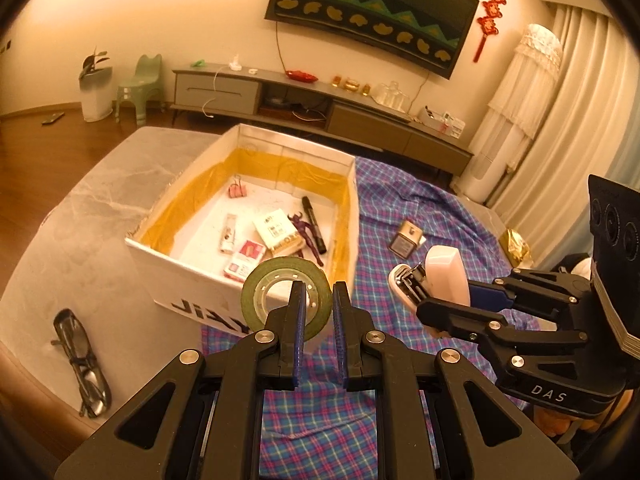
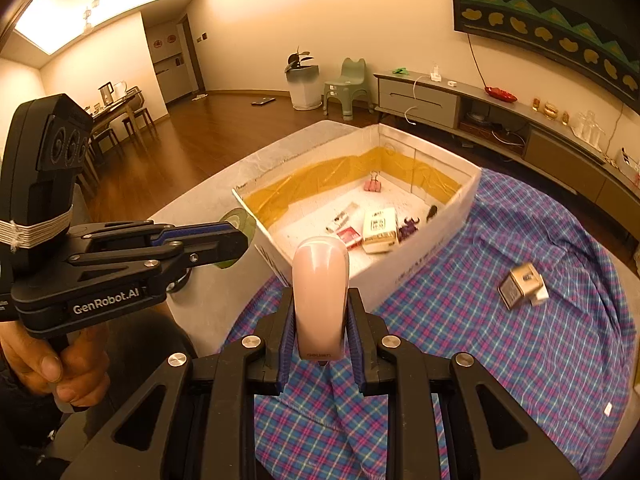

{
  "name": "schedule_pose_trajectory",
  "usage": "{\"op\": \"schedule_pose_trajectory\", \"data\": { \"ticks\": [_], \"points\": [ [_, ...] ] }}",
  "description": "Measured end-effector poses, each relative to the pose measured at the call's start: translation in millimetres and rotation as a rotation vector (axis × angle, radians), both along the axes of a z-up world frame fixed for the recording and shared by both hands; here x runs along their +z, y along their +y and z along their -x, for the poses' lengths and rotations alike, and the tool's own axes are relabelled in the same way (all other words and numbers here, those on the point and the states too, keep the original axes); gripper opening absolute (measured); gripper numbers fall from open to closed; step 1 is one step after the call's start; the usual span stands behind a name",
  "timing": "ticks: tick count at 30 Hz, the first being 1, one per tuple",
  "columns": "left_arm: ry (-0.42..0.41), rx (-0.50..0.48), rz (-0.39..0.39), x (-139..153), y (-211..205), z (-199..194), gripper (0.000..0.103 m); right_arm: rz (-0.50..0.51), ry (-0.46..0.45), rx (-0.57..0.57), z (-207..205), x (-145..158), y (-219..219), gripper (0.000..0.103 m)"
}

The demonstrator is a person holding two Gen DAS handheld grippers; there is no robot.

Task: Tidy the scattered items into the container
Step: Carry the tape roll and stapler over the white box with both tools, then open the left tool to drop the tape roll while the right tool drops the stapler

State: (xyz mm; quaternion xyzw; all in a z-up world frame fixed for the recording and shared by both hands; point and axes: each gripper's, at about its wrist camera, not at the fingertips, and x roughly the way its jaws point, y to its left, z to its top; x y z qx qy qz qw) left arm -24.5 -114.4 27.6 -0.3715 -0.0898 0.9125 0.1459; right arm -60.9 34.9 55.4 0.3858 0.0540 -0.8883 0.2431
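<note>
Left wrist view: left tongs (image 1: 319, 300) pinch a green tape roll (image 1: 287, 299), ring upright, before the white cardboard box (image 1: 256, 152); folded glasses (image 1: 82, 360) lie left of the box on the marble table (image 1: 100, 200).

Right wrist view: right tongs (image 2: 320, 316) clamp a smooth pink stapler (image 2: 320, 292), long axis toward the box (image 2: 432, 236), above plaid cloth (image 2: 520, 340).

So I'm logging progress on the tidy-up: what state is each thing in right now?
Tape roll: held in left gripper, outside box.
Stapler: clamped in right gripper.
Box: open, partly filled.
Marker: in box.
Glasses: folded, on table.
Small tin: on plaid cloth.
</note>
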Motion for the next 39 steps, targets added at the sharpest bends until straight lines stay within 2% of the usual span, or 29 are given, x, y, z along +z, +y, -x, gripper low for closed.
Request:
{"op": "schedule_pose_trajectory", "data": {
  "ticks": [9,14,27,39],
  "points": [
    [0.013,0.011,0.014,7,-9,25,0.014,0.000,-0.016,0.016,36,10,-13,0.025],
    [-0.004,0.018,-0.003,3,-16,41,0.014,-0.007,-0.033,0.019,58,10,-21,0.025],
    [-0.031,0.045,-0.021,1,-36,91,0.014,-0.032,-0.080,0.012,112,4,-36,0.025],
    [-0.083,0.038,0.012,-10,-48,132,0.014,-0.068,-0.118,-0.020,162,-8,-43,0.025]
  ]
}}
